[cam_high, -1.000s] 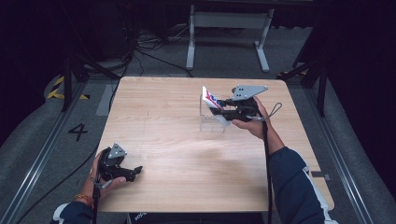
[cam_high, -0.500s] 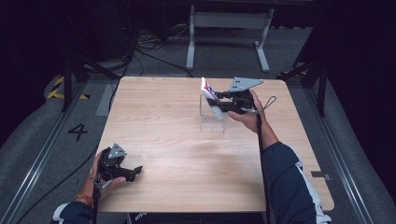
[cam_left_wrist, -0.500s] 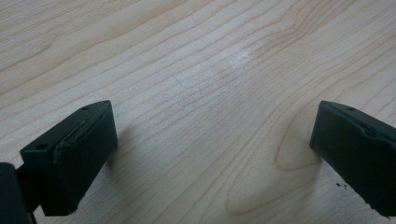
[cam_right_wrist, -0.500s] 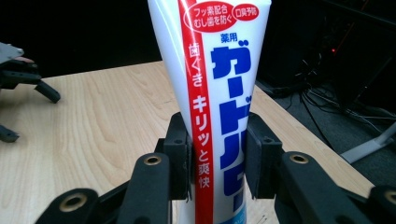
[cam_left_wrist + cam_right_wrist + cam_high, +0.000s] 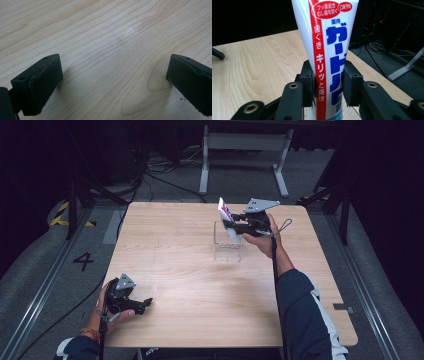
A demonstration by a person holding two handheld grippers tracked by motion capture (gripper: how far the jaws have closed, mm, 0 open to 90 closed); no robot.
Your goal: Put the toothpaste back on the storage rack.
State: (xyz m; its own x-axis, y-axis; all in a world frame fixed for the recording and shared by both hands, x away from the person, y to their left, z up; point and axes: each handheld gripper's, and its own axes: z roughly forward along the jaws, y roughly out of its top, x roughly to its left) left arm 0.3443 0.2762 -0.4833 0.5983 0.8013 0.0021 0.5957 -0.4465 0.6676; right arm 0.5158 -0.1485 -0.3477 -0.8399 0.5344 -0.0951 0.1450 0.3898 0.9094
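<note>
Left gripper (image 5: 146, 303) low at near-left table (image 5: 180, 270) edge, jaws spread, nothing between, bare wood ahead. Wide open tabletop mid. Farther back, right gripper (image 5: 231, 226) pinching toothpaste tube (image 5: 226, 217) above clear box (image 5: 228, 245); box contents: cannot tell.

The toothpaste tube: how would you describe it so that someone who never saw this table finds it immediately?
Start at the wooden table and go to its far right part, where a clear plastic box stands. Just above the box, the right tongs are shut on the toothpaste tube. It is white with a red stripe and big blue Japanese letters, the one colourful thing there.
</note>
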